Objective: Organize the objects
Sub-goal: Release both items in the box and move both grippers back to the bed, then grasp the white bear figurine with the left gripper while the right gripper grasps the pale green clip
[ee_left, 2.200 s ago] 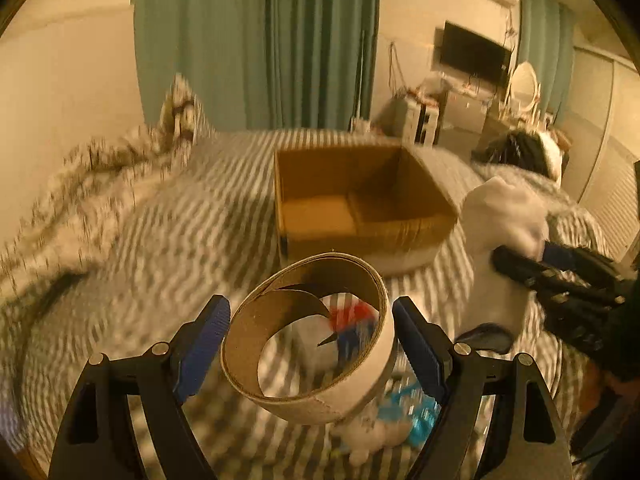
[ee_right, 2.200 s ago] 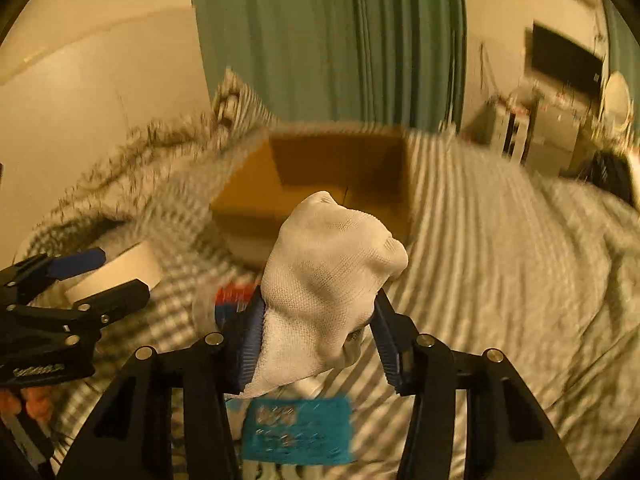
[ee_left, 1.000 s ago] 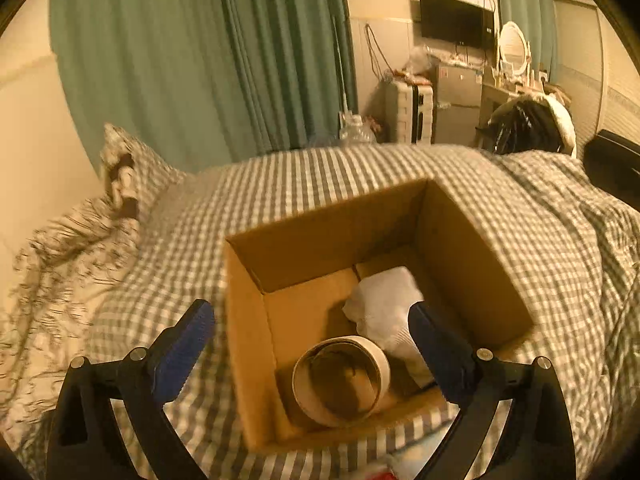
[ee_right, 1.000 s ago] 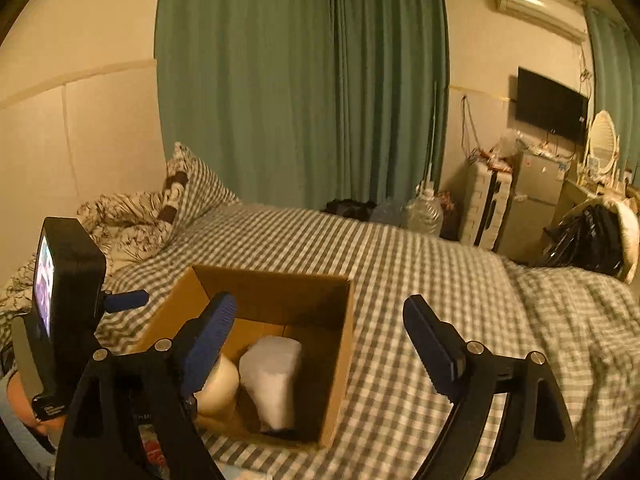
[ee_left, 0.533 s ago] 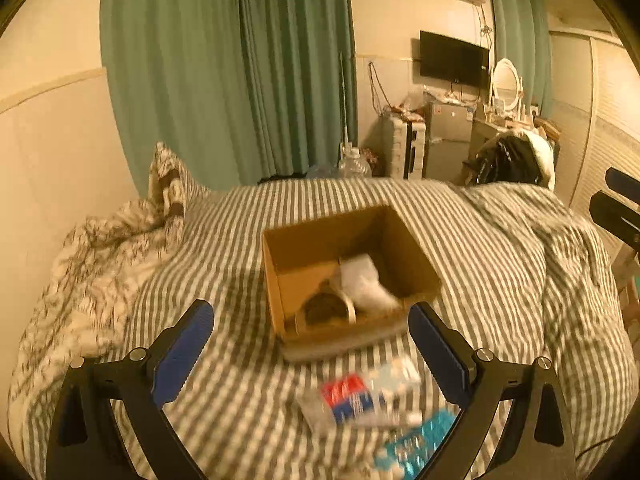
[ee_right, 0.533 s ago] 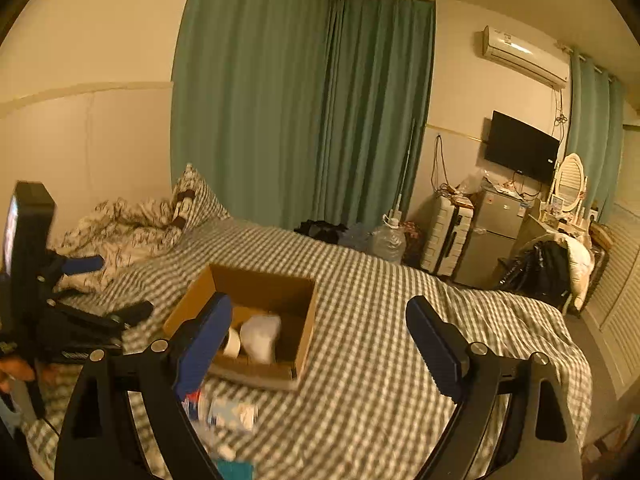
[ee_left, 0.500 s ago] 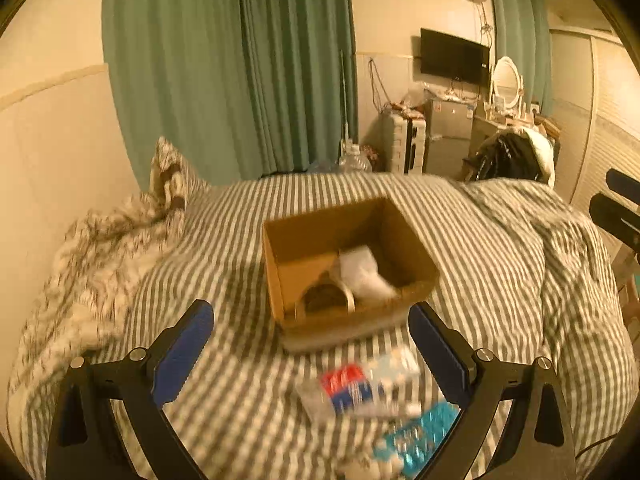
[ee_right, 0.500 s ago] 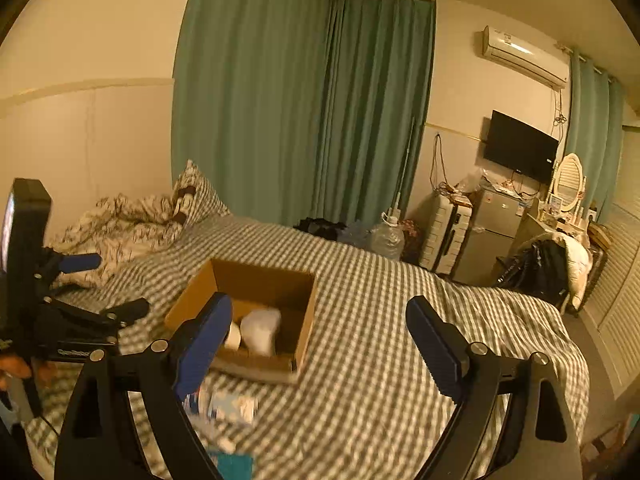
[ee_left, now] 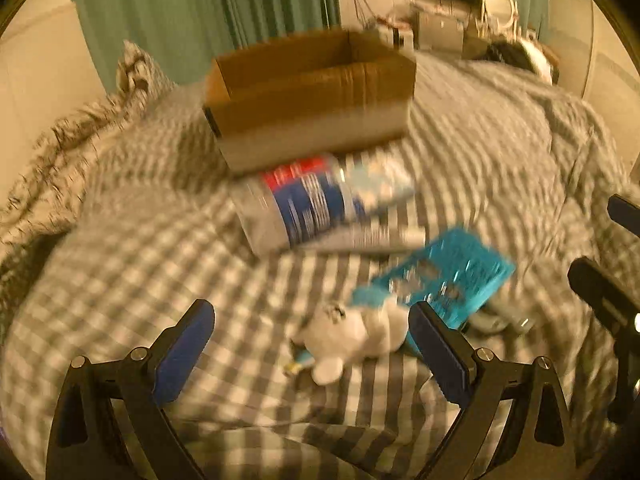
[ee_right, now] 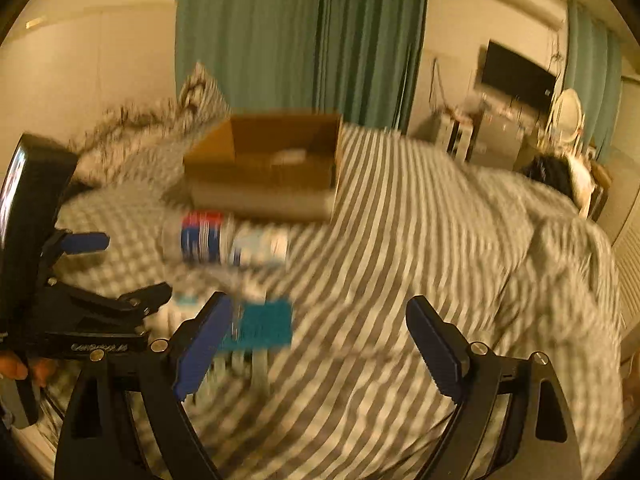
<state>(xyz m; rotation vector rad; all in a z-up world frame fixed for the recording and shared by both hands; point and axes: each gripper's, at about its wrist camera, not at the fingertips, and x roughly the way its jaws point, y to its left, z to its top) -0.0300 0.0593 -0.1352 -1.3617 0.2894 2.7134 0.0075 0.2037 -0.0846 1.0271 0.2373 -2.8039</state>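
Near the bed's [ee_left: 120, 264] front edge both grippers, left [ee_left: 312, 344] and right [ee_right: 316, 340], hang wide apart and empty over the plush [ee_left: 352, 332] and blue pack [ee_left: 448, 276], probably next for the box [ee_left: 312, 100].

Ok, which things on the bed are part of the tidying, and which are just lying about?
Job:
- cardboard box
- clear packet with the red and blue label
- teal packet
- small white plush toy
- left gripper and right gripper, both open and empty

Lying about:
- checked bed cover
- patterned quilt
- green curtain
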